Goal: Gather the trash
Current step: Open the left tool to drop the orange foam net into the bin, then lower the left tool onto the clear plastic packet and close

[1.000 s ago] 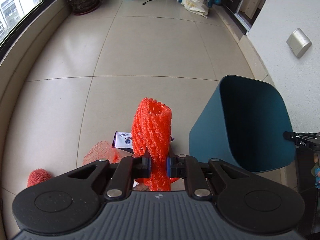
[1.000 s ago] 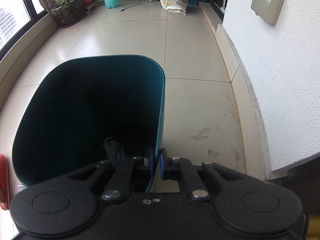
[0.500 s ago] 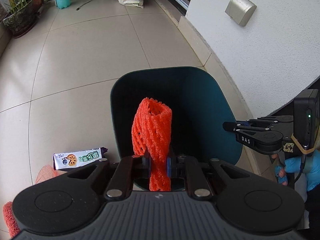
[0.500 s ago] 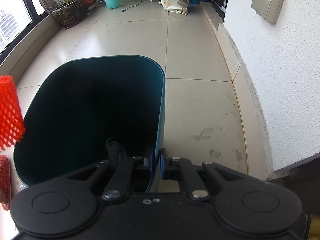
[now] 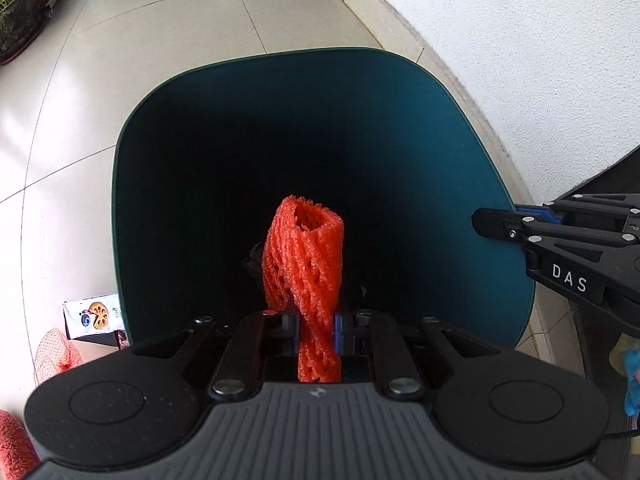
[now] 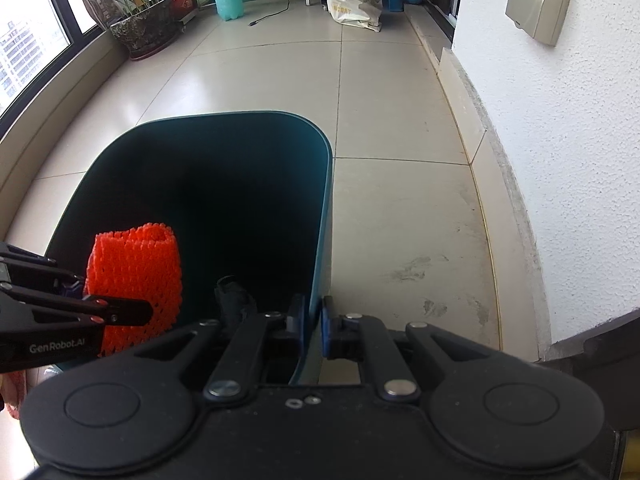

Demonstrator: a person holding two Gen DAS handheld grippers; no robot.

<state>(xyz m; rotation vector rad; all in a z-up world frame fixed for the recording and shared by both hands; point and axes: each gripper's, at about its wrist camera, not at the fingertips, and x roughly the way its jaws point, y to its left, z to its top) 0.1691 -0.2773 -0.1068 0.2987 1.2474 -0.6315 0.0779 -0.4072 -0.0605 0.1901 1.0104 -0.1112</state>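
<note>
bin interior [image 5: 400, 184]: too dark for me to see the bottom; a black lump [image 6: 234, 300] inside stays unidentifiable.
snack wrapper [image 5: 94, 316]: right end hidden behind the bin wall.
red mesh bag [image 5: 54, 354]: partly covered by my left gripper [image 5: 316, 330] body.
red fuzzy thing [image 5: 14, 446]: cut by the frame edge (can't name it).

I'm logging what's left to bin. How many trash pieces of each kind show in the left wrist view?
Orange foam net sleeve, held over the teal bin: 1
Snack wrapper: 1
Thin red mesh bag: 1
Fuzzy red piece: 1
Total: 4
</note>
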